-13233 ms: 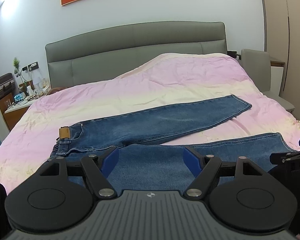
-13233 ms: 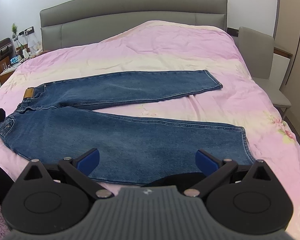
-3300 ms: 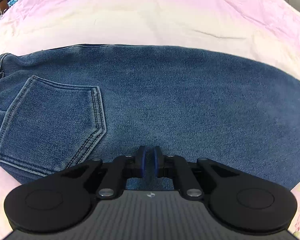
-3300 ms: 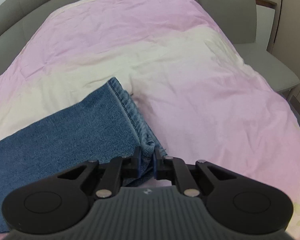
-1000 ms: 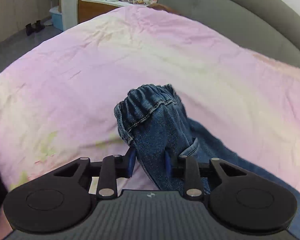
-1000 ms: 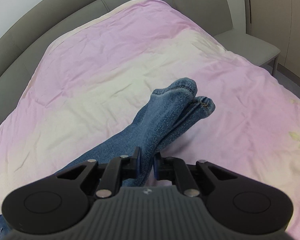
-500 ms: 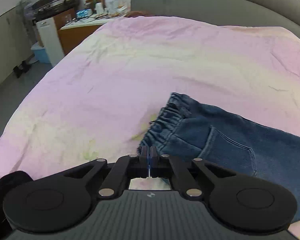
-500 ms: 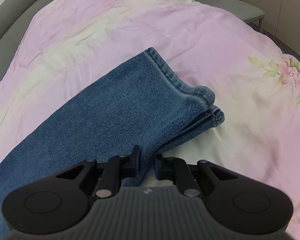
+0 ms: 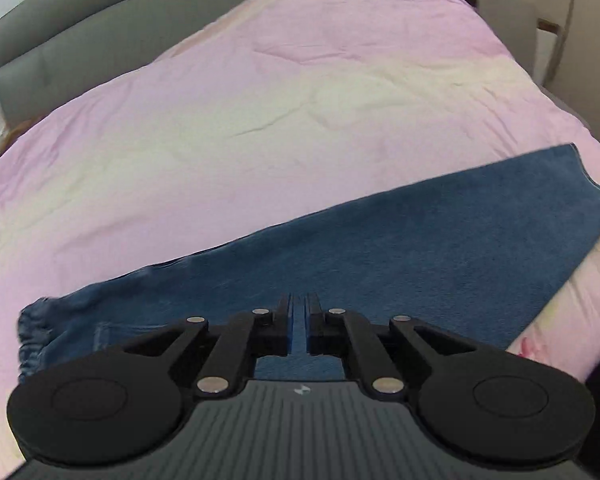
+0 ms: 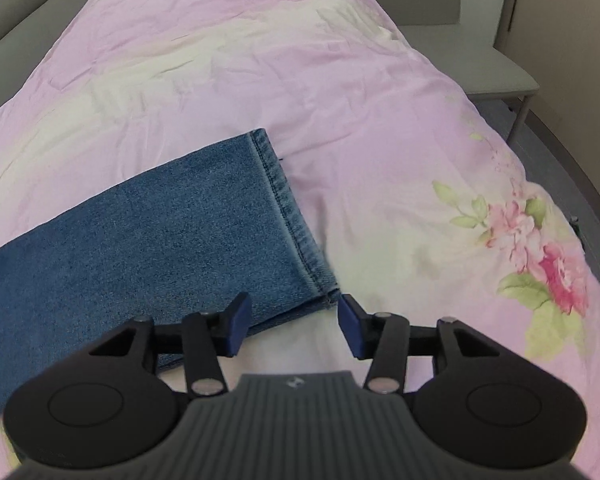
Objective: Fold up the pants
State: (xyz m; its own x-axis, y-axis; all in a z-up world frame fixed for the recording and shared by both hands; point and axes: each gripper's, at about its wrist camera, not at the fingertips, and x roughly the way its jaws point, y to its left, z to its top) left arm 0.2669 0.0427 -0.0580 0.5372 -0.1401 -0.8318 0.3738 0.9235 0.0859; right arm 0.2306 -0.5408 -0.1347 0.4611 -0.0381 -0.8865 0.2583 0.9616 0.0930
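Note:
The blue jeans [image 9: 420,248] lie flat on the pink bed cover, one leg stacked on the other. In the left wrist view the elastic waistband [image 9: 32,332] is at the lower left and the legs run to the right. My left gripper [image 9: 299,326] hovers over the hip area with its jaws nearly together, a thin gap between them and nothing held. In the right wrist view the leg hems [image 10: 288,216] lie flat. My right gripper [image 10: 292,328] is open, its blue pads either side of the near hem corner.
The pink and cream floral bed cover [image 10: 380,100] spreads all around the jeans. A grey headboard [image 9: 100,12] is at the back. A grey chair [image 10: 496,76] stands beside the bed's right edge, with floor beyond.
My right gripper has opened and let go of the leg hems, which now lie flat. My left gripper has swung from the waistband to over the hip area.

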